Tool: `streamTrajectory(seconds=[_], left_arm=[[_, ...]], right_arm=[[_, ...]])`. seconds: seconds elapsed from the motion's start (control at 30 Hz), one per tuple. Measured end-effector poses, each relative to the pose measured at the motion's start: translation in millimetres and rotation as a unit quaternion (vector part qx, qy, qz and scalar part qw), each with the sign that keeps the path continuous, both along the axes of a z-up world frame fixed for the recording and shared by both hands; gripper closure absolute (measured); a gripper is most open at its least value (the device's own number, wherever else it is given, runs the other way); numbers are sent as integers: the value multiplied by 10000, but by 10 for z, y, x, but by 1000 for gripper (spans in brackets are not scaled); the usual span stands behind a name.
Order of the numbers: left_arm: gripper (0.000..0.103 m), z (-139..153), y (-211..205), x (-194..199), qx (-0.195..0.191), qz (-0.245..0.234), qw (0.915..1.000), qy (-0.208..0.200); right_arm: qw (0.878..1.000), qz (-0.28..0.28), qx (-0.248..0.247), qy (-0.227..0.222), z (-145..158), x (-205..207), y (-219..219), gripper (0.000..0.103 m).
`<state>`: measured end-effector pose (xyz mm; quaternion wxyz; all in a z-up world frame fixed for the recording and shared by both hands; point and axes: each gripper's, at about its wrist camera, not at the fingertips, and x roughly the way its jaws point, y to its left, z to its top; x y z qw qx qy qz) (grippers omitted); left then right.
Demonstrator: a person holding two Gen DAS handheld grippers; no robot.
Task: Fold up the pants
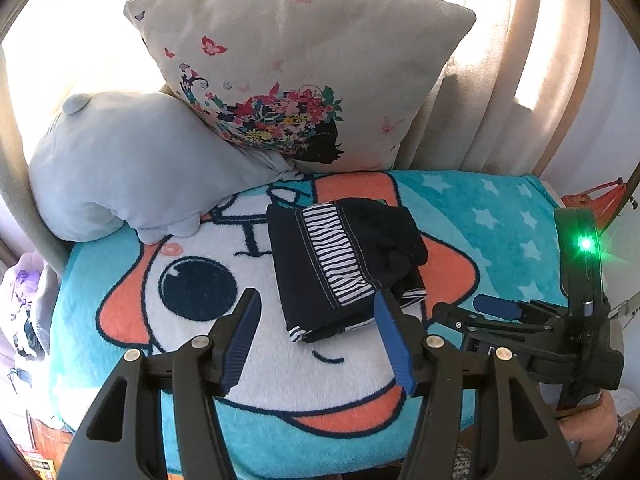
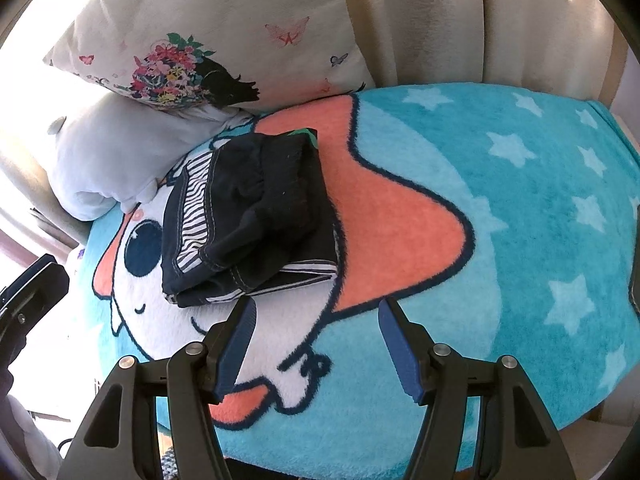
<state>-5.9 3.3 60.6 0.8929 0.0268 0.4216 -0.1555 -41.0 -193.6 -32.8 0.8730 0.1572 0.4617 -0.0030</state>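
One pair of dark navy pants with black-and-white striped lining (image 1: pixel 340 264) is seen folded into a compact bundle at approx. the centre of the turquoise cartoon-print fleece blanket (image 2: pixel 540 208), w/ folding judged all but done. Left gripper (image 1: pixel 316 308) and right gripper (image 2: pixel 316 312) are held just short of it, jaws apart, nothing gripped. Two cushions are propped behind: one cream butterfly-print pillow (image 1: pixel 296 64), one grey plush pillow (image 1: pixel 132 172).

Blanket (image 1: pixel 248 384) carried dark embroidered lettering beside cartoon face: single "I" (image 1: pixel 253 239) read in left wrist view, just left of folded pants (image 1: pixel 344 264); further strokes above it ran under plush and pants, not readable. Small dark curly mark (image 2: pixel 310 364) near blanket's near edge in right wrist view, not legible as letters. No brand, number or label readable elsewhere.
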Motion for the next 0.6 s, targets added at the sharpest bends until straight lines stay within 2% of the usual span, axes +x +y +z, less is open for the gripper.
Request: streamTrajectory(seconds=[0.17,0.37,0.47,0.6], left_arm=[[44,-68,10,20,8,63,9999,111],[44,-285,223,202,-463,364,9963,621],[44,-475,439,389,-1037,592,9871,1069],[44,-689,619,628,-1604,763,9732,1457]], right_arm=[[10000,13,21,62,-44,1,8,34],[9999,-7,117,83,-94,16,-56,34],[9996,-1,277,15,-92,34,-125,34],[9978,35,651,-102,-64,141,-227,31]])
